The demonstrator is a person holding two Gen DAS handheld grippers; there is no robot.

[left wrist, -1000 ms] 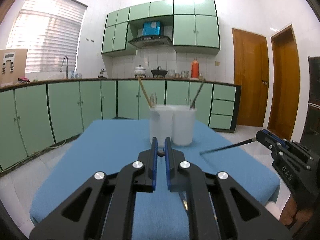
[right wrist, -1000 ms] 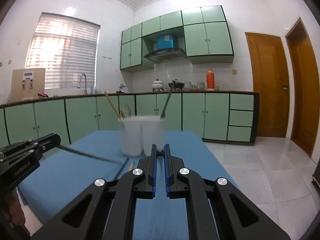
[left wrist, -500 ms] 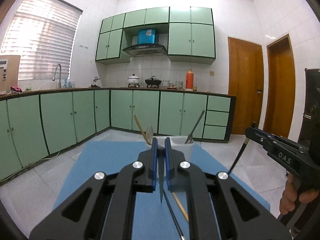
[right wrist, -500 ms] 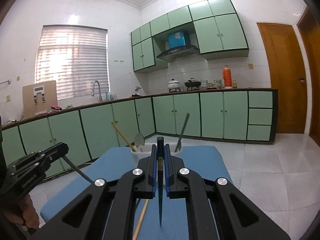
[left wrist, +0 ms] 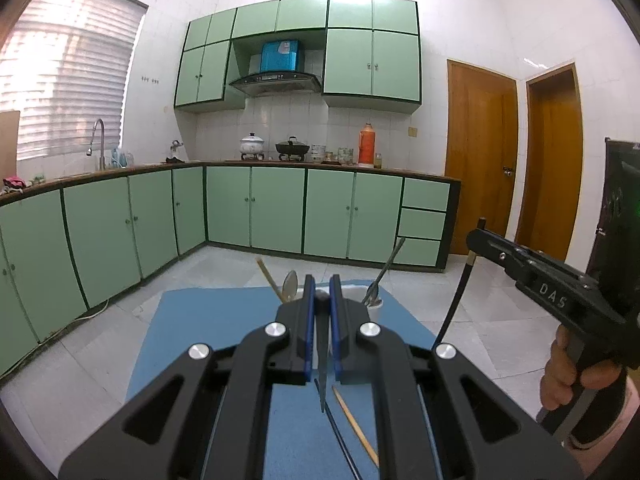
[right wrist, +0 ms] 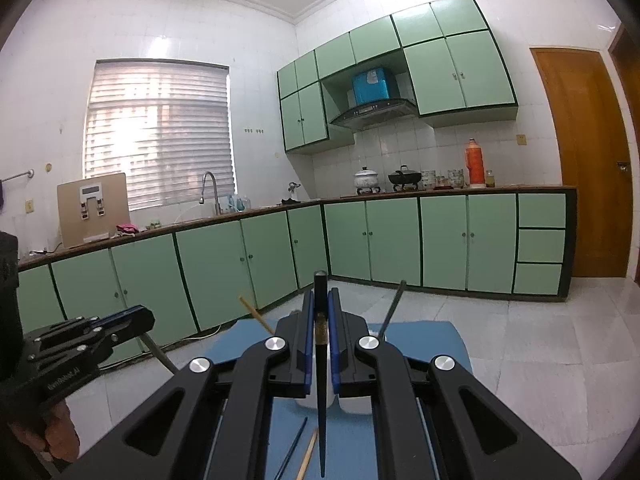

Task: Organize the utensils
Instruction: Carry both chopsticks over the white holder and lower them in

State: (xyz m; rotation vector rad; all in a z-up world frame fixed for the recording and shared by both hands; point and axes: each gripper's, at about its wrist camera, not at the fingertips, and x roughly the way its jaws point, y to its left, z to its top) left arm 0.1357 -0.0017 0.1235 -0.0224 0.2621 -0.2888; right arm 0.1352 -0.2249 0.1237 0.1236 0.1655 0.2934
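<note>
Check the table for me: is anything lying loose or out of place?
Yes: a wooden chopstick and a dark chopstick lie loose on the blue mat, outside the white holder. Nothing looks spilled or damaged.

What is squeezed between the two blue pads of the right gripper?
A dark chopstick, pinched upright between the right gripper's pads; the right wrist view shows it.

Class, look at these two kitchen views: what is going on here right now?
A person holds a two-finger tool in each hand above a blue-covered table. The left tool is shut on a thin dark chopstick that hangs point down. The right tool is shut on another dark chopstick with a gold band. Behind them stand white plastic holder cups already holding a metal spoon, a fork and a wooden stick. Two more sticks lie loose on the cloth.
</note>
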